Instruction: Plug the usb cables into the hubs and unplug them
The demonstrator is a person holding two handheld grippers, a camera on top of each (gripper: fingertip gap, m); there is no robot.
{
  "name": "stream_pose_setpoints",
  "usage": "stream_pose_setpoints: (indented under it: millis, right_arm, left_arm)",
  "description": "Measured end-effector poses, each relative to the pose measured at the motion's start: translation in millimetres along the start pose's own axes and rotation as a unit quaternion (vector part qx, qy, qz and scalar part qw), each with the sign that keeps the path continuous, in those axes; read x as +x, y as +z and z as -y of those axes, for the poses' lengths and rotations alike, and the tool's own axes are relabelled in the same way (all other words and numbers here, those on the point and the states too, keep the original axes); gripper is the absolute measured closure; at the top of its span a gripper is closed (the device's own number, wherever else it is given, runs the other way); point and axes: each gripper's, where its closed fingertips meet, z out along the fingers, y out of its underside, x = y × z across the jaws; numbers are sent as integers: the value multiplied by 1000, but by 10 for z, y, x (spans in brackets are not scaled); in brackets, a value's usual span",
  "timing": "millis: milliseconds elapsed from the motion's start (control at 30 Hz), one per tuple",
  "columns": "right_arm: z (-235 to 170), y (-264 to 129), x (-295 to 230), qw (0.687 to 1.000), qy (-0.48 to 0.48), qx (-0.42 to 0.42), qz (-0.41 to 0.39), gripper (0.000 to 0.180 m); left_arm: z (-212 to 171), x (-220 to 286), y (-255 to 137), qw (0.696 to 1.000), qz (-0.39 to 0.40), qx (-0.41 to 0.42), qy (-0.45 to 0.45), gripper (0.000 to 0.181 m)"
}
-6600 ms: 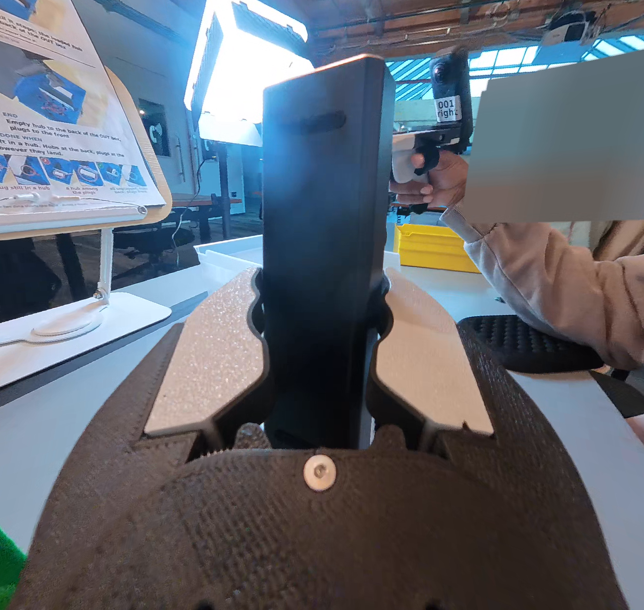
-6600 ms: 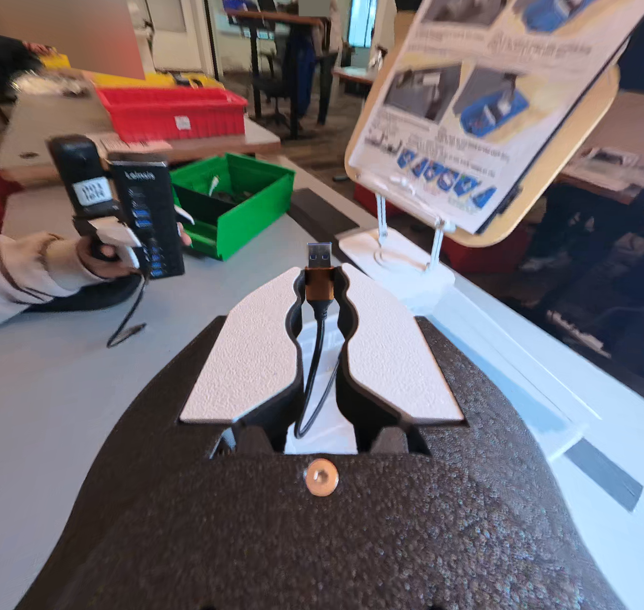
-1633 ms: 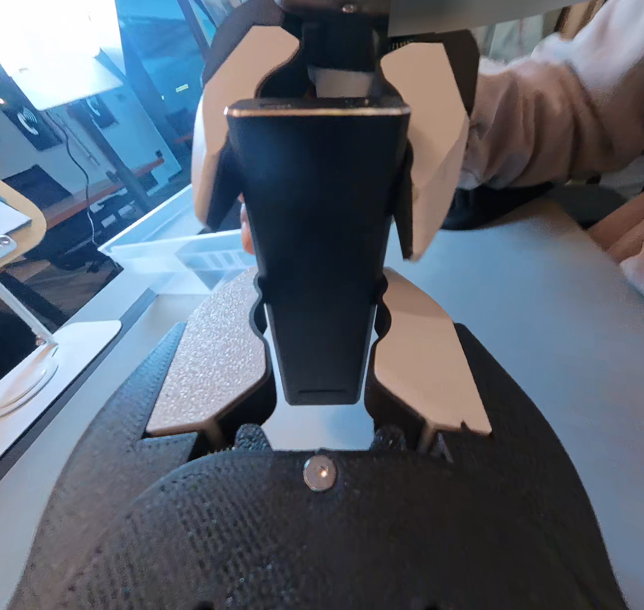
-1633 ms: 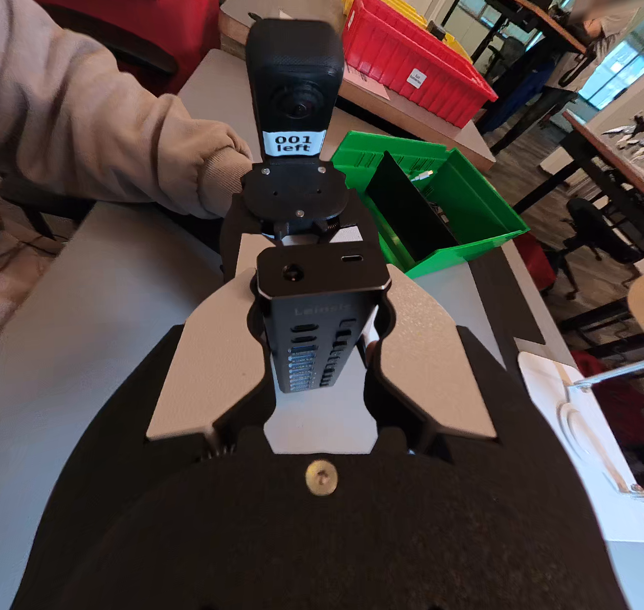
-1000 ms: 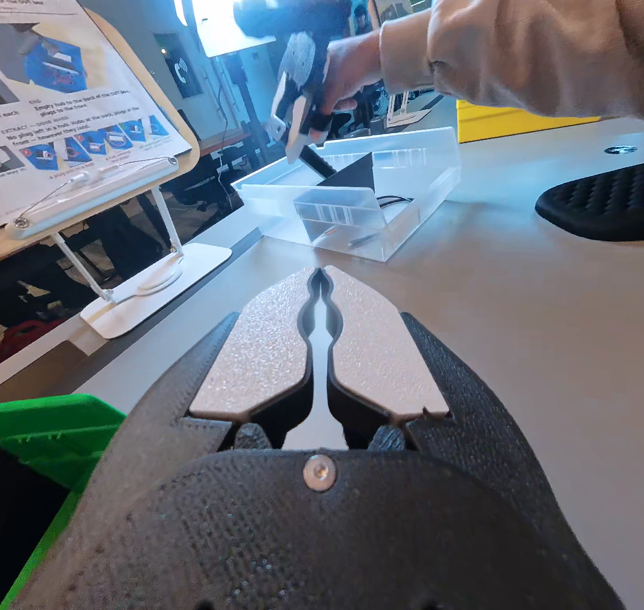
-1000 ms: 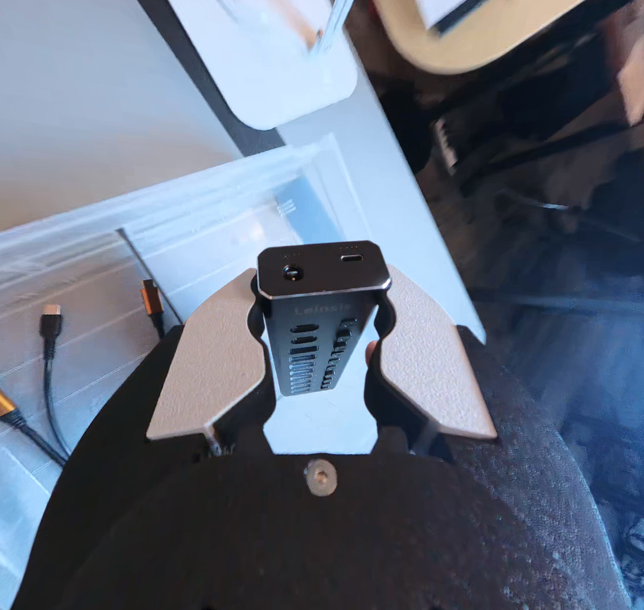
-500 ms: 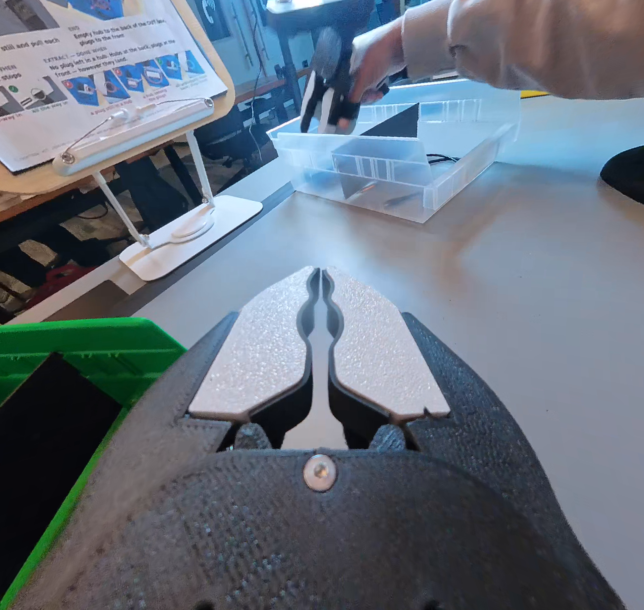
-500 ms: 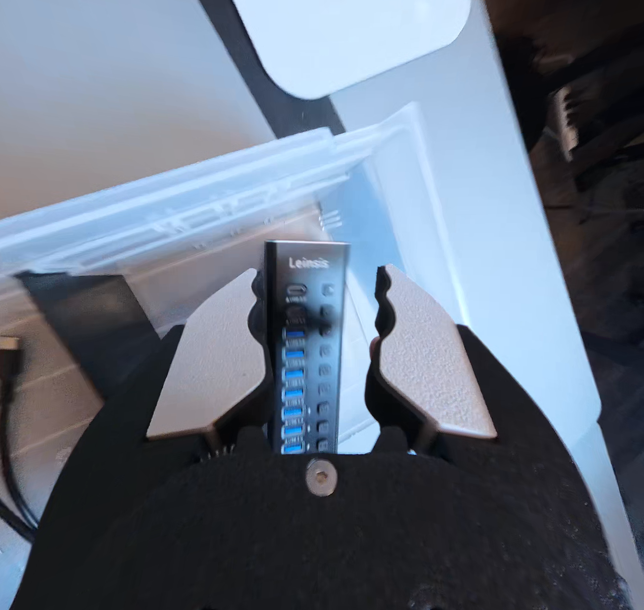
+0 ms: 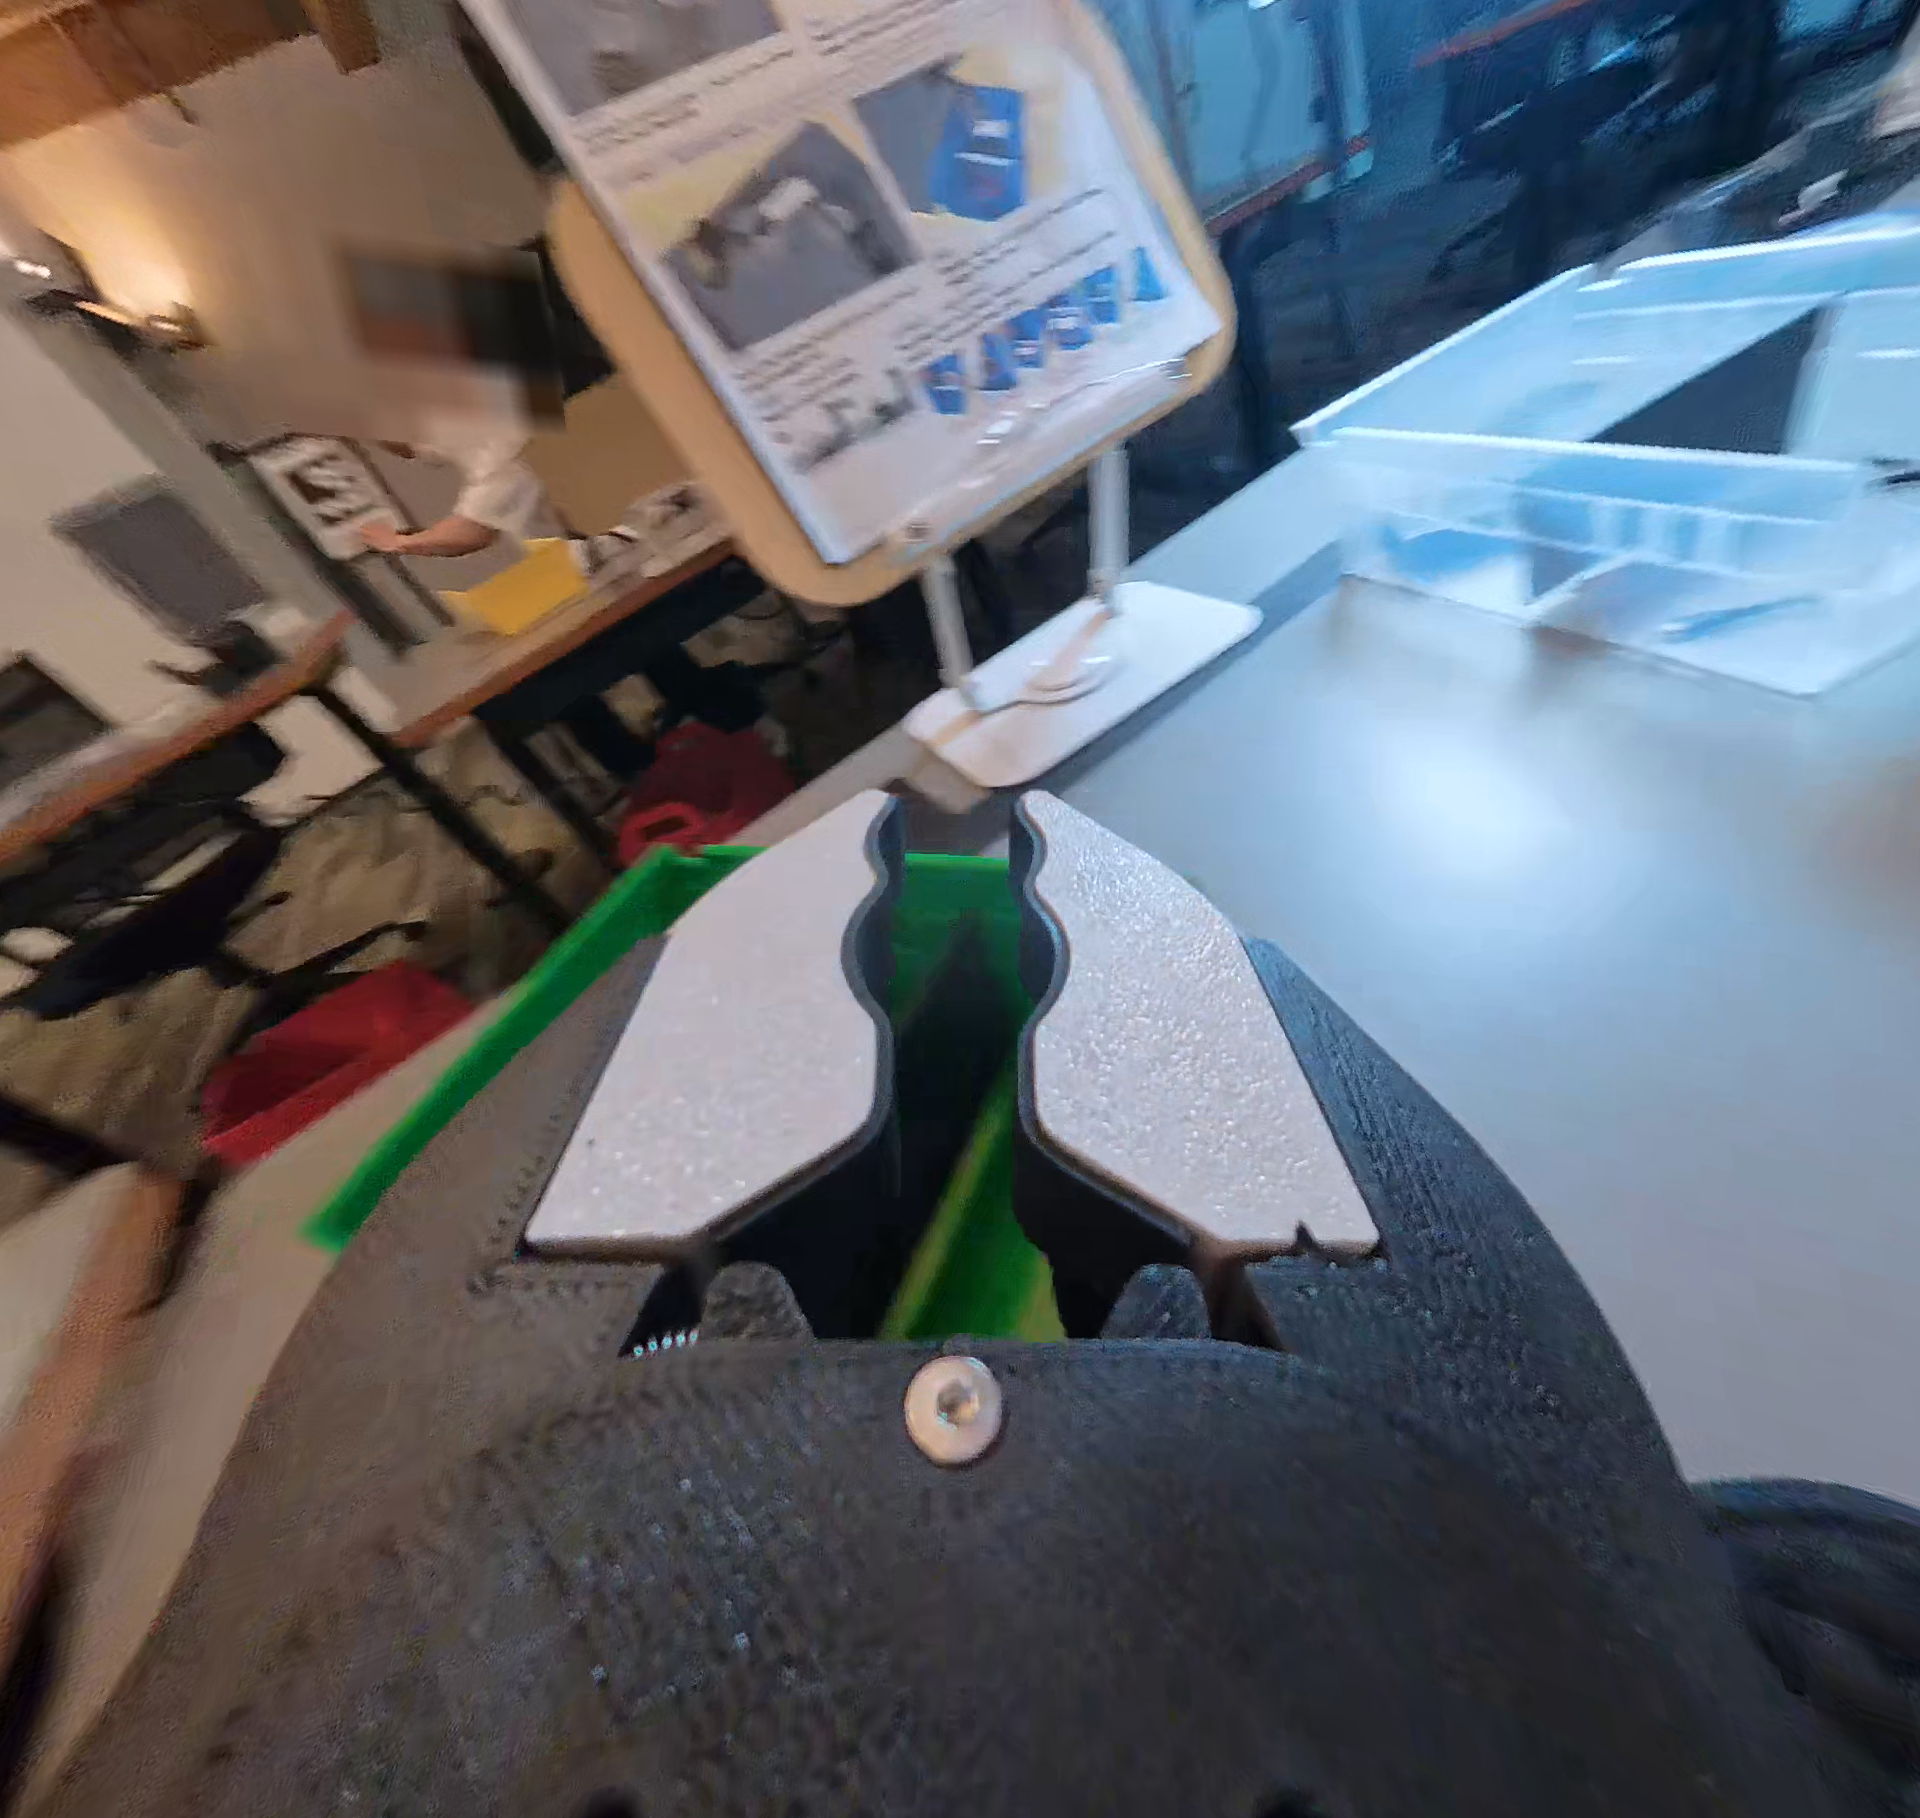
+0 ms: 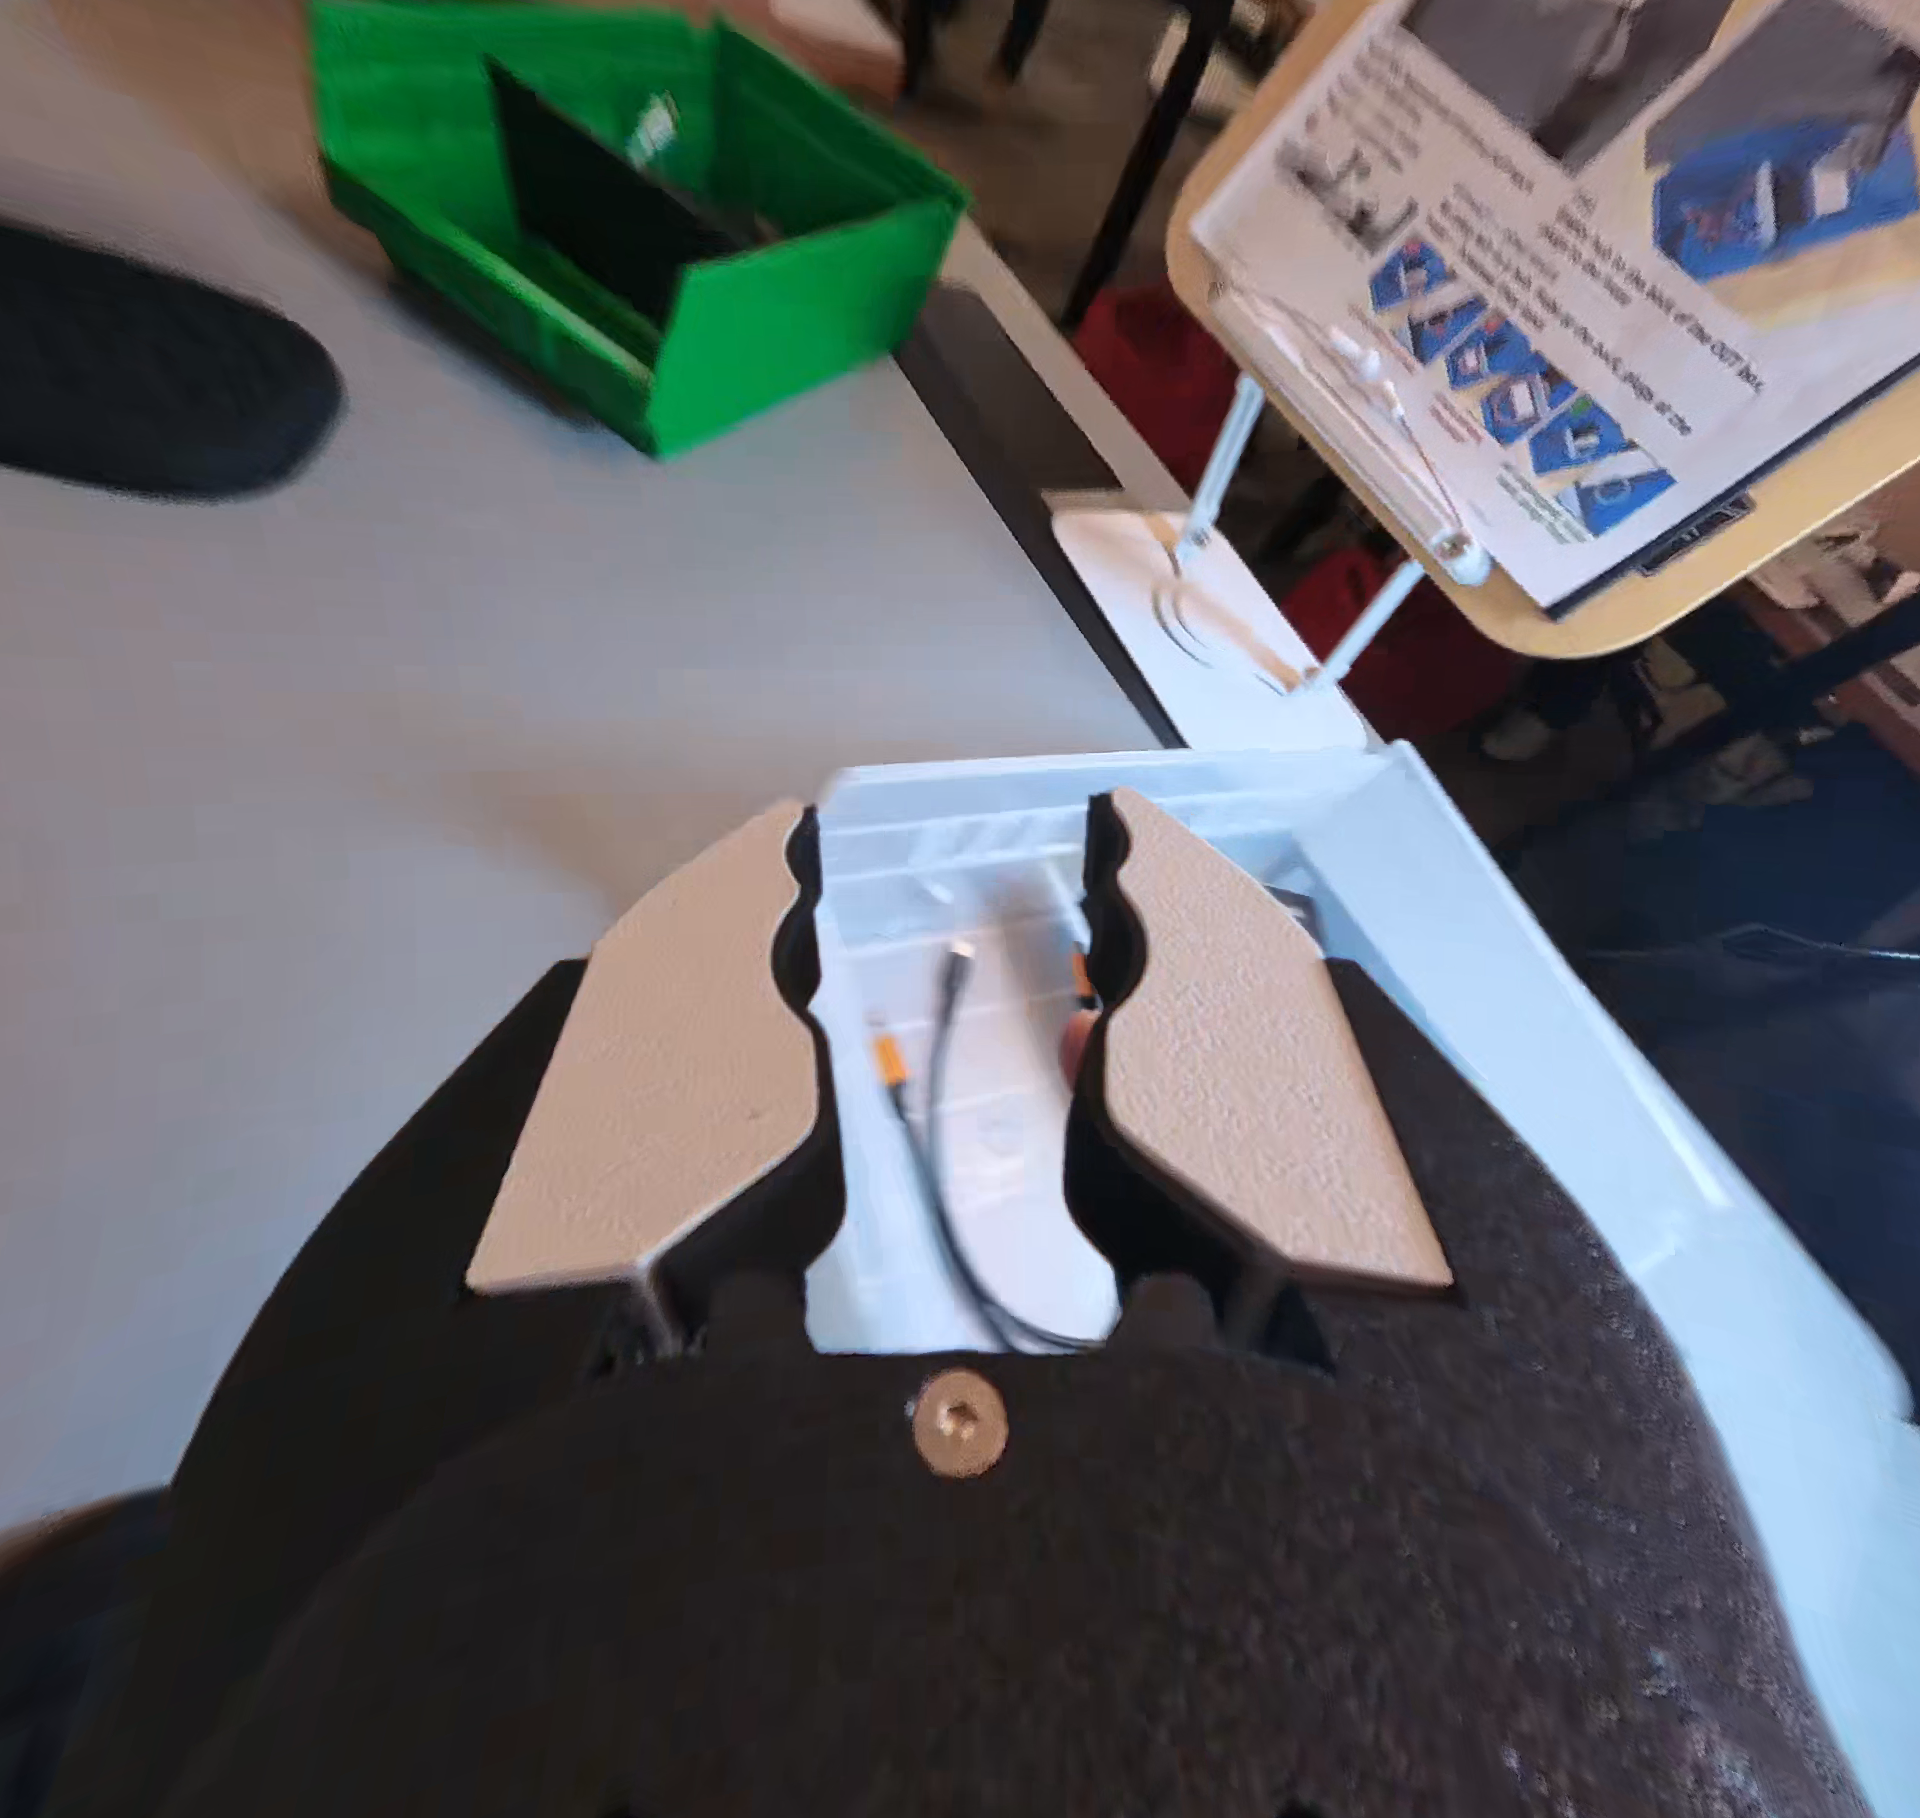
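Grey table [image 10: 436, 688] fills the middle of play, a busy workshop blurred behind it, and an instruction board on a white stand [image 10: 1579, 241] leans over the far edge. Both tools are empty-handed right now. Left hand-held gripper [image 9: 951, 838] hangs over the green bin [image 9: 499, 1030], jaws parted a little with nothing between them; a dark divider or slab sits in the bin under the gap, too blurred to name. Right hand-held gripper [image 10: 951, 818] is spread wider, nothing in it, poised above the clear tray [image 10: 1455, 947].

Down in that tray lie the usb cables [image 10: 951, 1072], loose, an orange-collared plug showing between the jaws and another half hidden by the right finger. No hub can be picked out for certain in either view; the dark panel standing in the green bin [image 10: 665, 168] in the right view may be only a partition.

My read: this is the gap between rounds, one cycle wrapped up and a fresh pick-up starting. Next move calls for the left tool to drop into the green bin and close on a hub, if one lies there, squarely across its narrow sides, ports left exposed. The right one needs a plug gripped by its collar, metal tip pointing forward.
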Motion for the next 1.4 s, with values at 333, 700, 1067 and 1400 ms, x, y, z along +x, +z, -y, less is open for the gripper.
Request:
stream_pose_setpoints:
  millis: [333, 700, 1067, 1400]
  right_arm:
    - [-309, -30, -761, 980, 157, 120, 13, 135]
    - [-643, 157, -668, 981, 170, 92, 19, 137]
    - [-684, 140, -676, 985, 144, 90, 8, 140]
    - [-675, 92, -741, 984, 149, 97, 8, 143]
  left_arm:
    - [-872, -1135, 678, 940, -92, -322, 65, 144]
    - [-2205, -616, 922, 757, -307, -577, -13, 149]
    - [-2270, -643, 1037, 750, -242, -616, -2, 142]
    - [-2307, -626, 1231, 786, -168, -587, -93, 148]
